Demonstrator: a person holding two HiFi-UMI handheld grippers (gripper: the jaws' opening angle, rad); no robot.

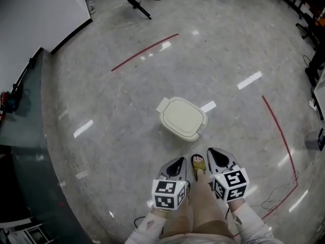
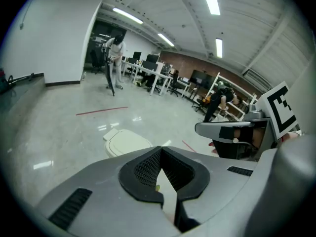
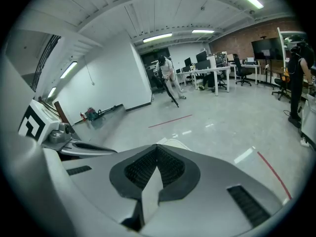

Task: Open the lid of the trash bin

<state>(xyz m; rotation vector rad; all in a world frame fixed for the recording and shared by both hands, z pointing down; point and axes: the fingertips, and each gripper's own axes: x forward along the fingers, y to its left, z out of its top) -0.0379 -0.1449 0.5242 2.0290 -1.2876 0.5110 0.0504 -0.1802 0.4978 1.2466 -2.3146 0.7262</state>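
Head view: trash bin (image 1: pixel 179 131) is sitting on the grey floor (image 1: pixel 122 136) just ahead of you, near the middle of the scene, with its cream lid (image 1: pixel 182 115) lying down flat over it. You are holding the left gripper (image 1: pixel 178 160) and the right gripper (image 1: pixel 215 151) side by side on the near side of the bin, both apart from it and pointing toward it. Your sandalled foot (image 1: pixel 198 164) is showing between them. Red floor lines (image 1: pixel 144 51) are running on the far left and on the right.

Left gripper view: the fingers are pressing together at the tips and are gripping nothing. The bin (image 2: pixel 126 142) is lying beyond them, slightly to the left, untouched. The right gripper (image 2: pixel 232 131) is showing at the right.

Right gripper view: the fingers are likewise meeting at the tips, with nothing between them. Only an edge of the bin (image 3: pixel 174 143) is peeking out just past the tips. The left gripper (image 3: pixel 74 145) is showing at the left.
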